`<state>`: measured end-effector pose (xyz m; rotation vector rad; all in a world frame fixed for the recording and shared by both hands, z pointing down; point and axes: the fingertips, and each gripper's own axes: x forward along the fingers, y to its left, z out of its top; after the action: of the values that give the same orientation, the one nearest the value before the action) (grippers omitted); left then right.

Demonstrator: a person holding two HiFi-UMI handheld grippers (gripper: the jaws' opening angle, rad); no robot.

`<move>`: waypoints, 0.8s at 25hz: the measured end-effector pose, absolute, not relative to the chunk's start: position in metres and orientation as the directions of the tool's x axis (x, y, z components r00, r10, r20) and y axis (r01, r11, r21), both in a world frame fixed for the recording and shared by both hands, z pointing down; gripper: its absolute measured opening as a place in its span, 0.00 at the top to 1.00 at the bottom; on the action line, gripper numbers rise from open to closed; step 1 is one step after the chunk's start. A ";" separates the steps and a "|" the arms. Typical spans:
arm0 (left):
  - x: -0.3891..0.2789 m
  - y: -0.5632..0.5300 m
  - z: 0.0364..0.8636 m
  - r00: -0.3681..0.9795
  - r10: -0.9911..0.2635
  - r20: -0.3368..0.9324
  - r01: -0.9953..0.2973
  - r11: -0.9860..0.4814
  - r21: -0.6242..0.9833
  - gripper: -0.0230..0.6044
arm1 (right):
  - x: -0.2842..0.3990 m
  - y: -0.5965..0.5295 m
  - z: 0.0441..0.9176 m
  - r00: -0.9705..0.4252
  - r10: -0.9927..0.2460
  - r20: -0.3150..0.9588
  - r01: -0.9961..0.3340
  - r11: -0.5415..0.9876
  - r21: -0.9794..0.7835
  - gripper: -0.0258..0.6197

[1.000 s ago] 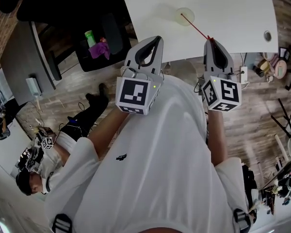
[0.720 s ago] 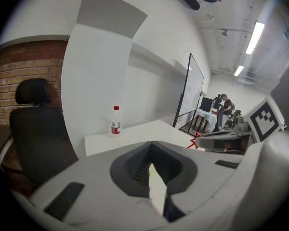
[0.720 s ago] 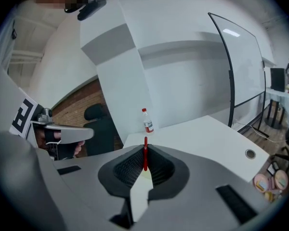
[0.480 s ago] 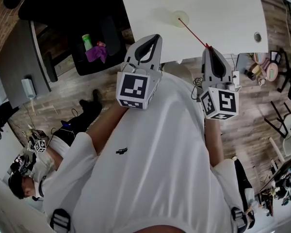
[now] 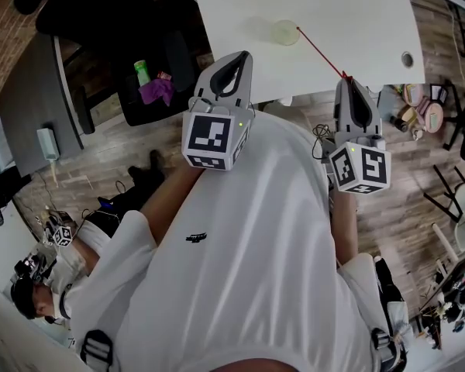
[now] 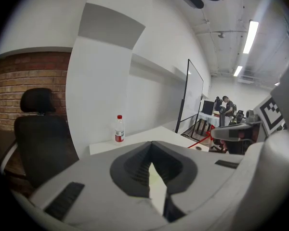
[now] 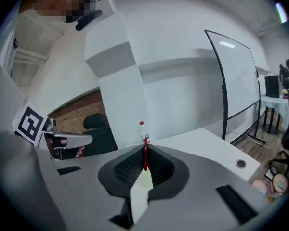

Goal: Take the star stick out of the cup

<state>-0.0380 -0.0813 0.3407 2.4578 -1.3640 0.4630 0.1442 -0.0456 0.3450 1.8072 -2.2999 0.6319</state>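
Note:
A pale translucent cup [image 5: 284, 32] stands on the white table [image 5: 356, 22]. A thin red stick [image 5: 322, 53] slants from the cup's right rim down to my right gripper [image 5: 348, 79], which is shut on its near end. In the right gripper view the stick [image 7: 145, 158] stands pinched between the ribbed pads. No star shows in any view. My left gripper [image 5: 241, 56] hovers at the table's near edge, left of the cup, shut and empty. From the left gripper view [image 6: 151, 144] I see the red stick [image 6: 200, 141] at the right.
A water bottle with a red cap [image 7: 143, 131] stands on the table's far side, also seen as the bottle [image 6: 119, 129]. The table has a cable hole [image 5: 407, 58] at right. A black chair [image 5: 159, 60] stands left of the table. Another person [image 5: 54, 277] crouches lower left.
My right gripper has moved right and a little back with the stick. The stick's far end has slid from the cup's middle to its right rim. The left gripper has barely moved.

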 end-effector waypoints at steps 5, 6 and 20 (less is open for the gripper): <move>-0.035 -0.080 0.336 0.505 -0.763 0.404 -0.851 -0.517 0.088 0.97 | 0.146 -0.044 0.341 -0.263 -0.897 0.356 -0.955 0.189 -0.230 0.93; -0.035 -0.080 0.335 0.507 -0.763 0.402 -0.850 -0.520 0.086 0.97 | 0.146 -0.044 0.340 -0.265 -0.897 0.354 -0.954 0.191 -0.230 0.93; -0.043 -0.071 0.331 0.493 -0.773 0.399 -0.857 -0.510 0.071 0.97 | 0.144 -0.036 0.336 -0.259 -0.904 0.339 -0.957 0.195 -0.213 0.93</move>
<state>-0.0425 -0.0709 0.3313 2.4798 -1.3857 0.4653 0.1443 -0.0364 0.3360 1.8206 -2.3178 0.5793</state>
